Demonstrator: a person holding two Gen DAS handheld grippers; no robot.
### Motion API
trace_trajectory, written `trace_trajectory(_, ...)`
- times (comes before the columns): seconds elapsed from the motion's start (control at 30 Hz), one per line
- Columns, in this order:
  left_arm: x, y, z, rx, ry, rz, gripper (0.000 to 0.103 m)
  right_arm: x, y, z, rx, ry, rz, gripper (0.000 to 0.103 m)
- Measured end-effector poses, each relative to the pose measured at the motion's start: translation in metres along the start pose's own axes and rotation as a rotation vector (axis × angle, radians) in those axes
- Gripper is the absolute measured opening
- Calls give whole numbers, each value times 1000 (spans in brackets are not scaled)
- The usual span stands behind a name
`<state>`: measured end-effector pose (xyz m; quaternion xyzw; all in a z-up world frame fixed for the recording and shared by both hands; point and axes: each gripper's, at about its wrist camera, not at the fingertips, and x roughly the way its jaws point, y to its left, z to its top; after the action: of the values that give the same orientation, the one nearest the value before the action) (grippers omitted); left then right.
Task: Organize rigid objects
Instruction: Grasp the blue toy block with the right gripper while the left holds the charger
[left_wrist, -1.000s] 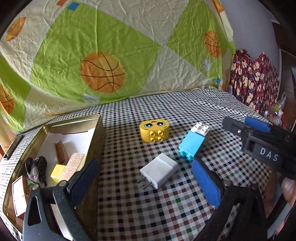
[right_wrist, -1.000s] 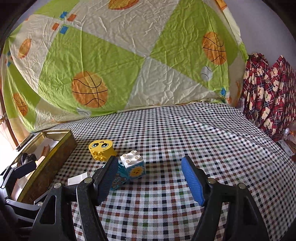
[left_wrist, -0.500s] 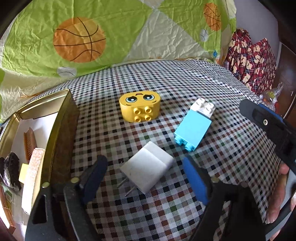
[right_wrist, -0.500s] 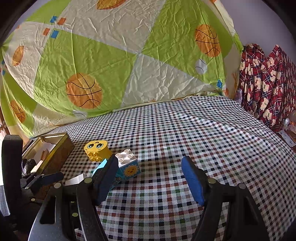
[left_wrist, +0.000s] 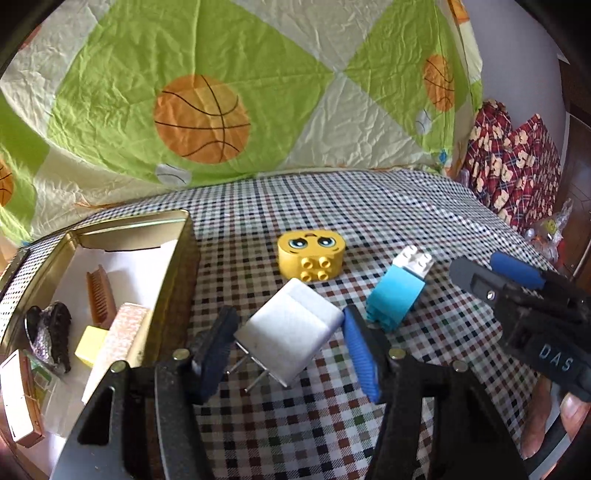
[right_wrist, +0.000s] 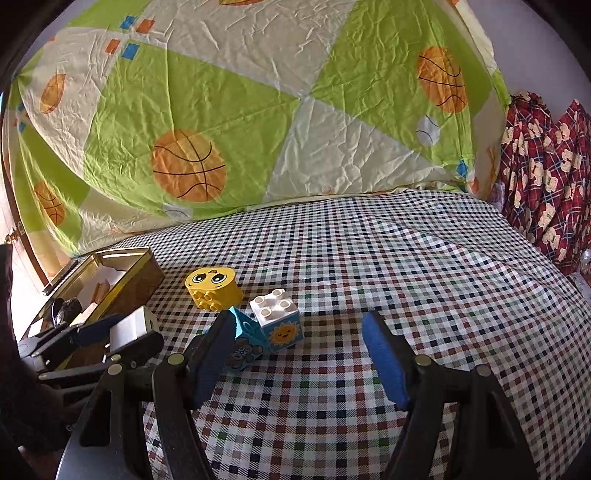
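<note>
My left gripper (left_wrist: 288, 343) has just been closing its jaws around the white plastic two-prong wall charger (left_wrist: 291, 332). The charger sits between the pads now, right pad touching its edge; left pad looks on or just off the other side, can't say if it's pinched tight yet. The charger lies flat on the checked tablecloth (left_wrist: 369, 221), just beside the open gold metal tin (left_wrist: 177, 280), with its metal prongs (left_wrist: 247, 373) pointing back toward me.

Handling, my guess: a hard, light shell with smooth sides that could slip, so a grip across the flat faces at mid-body, away from the prongs, looks best. It is stiff, so it won't deform, and it is not fragile. The prongs could snag on the tin's rim.

My right gripper (right_wrist: 299, 354) stands fairly wide with nothing held. It hangs near the light-blue and white toy brick stack (right_wrist: 266, 328), left pad just beside the stack, not gripping.

The yellow rounded toy brick with a cartoon face (left_wrist: 312, 254) sits beyond the charger, loose on the cloth. The tin already holds a brown comb (left_wrist: 98, 291), a yellow block (left_wrist: 90, 343) and other bits.

Writing: "DAS" is readable on the right gripper's body in the left wrist view. There is a sun-face print on the white-topped brick. No brand is visible on the charger.
</note>
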<state>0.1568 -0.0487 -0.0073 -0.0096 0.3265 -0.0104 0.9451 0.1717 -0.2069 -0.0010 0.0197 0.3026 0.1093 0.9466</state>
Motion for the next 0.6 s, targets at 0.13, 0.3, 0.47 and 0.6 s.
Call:
trace_trajectory(0.13, -11, 9, 0, -46, -72, 34, 59, 8, 11, 0, -46, 34, 14, 73)
trace_trajectory(0.3, -18, 20, 0, -91, -112, 44, 59, 20, 27, -1, -110, 86, 41, 73)
trace_trajectory(0.47, -18, 22, 0, -109, -106, 32, 59, 28, 42, -1, -161, 108, 45, 73)
trace_trajectory(0.6, -20, 22, -2, -107, -113, 29, 59, 36, 49, -2, -200, 147, 38, 73)
